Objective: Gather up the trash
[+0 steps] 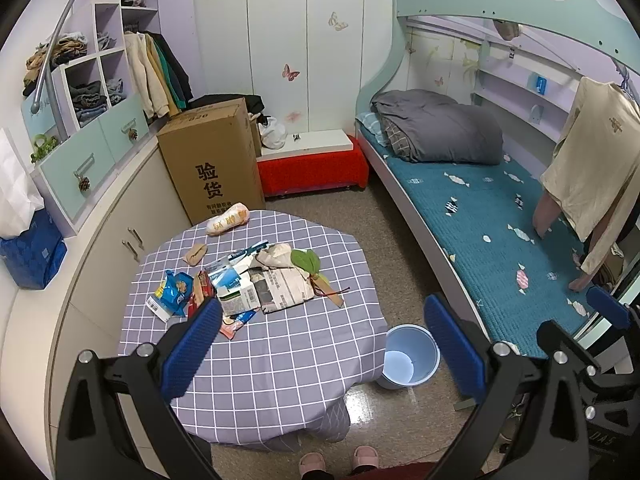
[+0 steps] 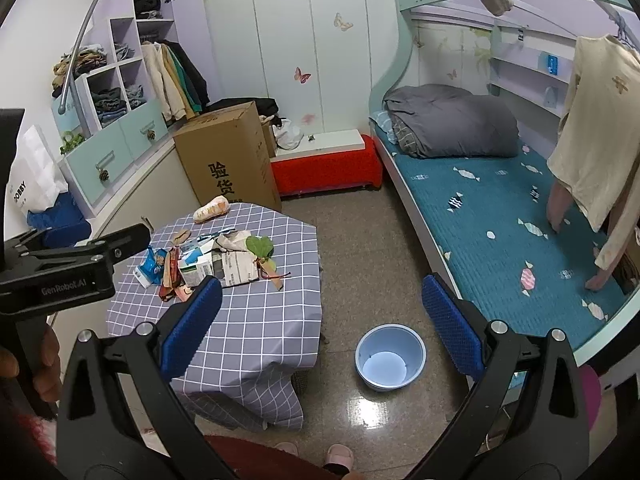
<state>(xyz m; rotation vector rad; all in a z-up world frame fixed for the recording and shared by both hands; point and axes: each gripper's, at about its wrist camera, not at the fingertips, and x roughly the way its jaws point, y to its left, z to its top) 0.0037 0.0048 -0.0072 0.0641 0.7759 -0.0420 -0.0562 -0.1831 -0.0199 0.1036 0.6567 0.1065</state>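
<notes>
Both grippers hang with jaws spread wide and nothing between the blue pads: the left gripper [image 1: 324, 344] above the near part of the small table draped in a grey-lilac checked cloth [image 1: 280, 344], the right gripper [image 2: 322, 332] further out over the speckled floor.

Ahead of and below the left gripper, slightly toward its left finger [image 1: 192, 344], lies the litter: a blue crinkled snack packet [image 1: 174, 290], a heap of folded newspaper and flattened cartons [image 1: 272, 284] with a green leaf on top [image 1: 306, 260], and a pale orange plastic-wrapped bundle [image 1: 227, 219] at the table's far edge. The heap runs roughly crosswise to the left gripper's reach, so either end offers a grasp.

By my reading the left hand is the nearer to the litter; from the right gripper the pile sits ahead and off to its left. The round pale-blue plastic bin [image 2: 390, 356] stands on the floor just beyond and below the right gripper, between table and teal bed [image 2: 500, 216], looking empty.

Open floor surrounds the bin; the table edge nearest it is bare cloth, giving a free path across.
</notes>
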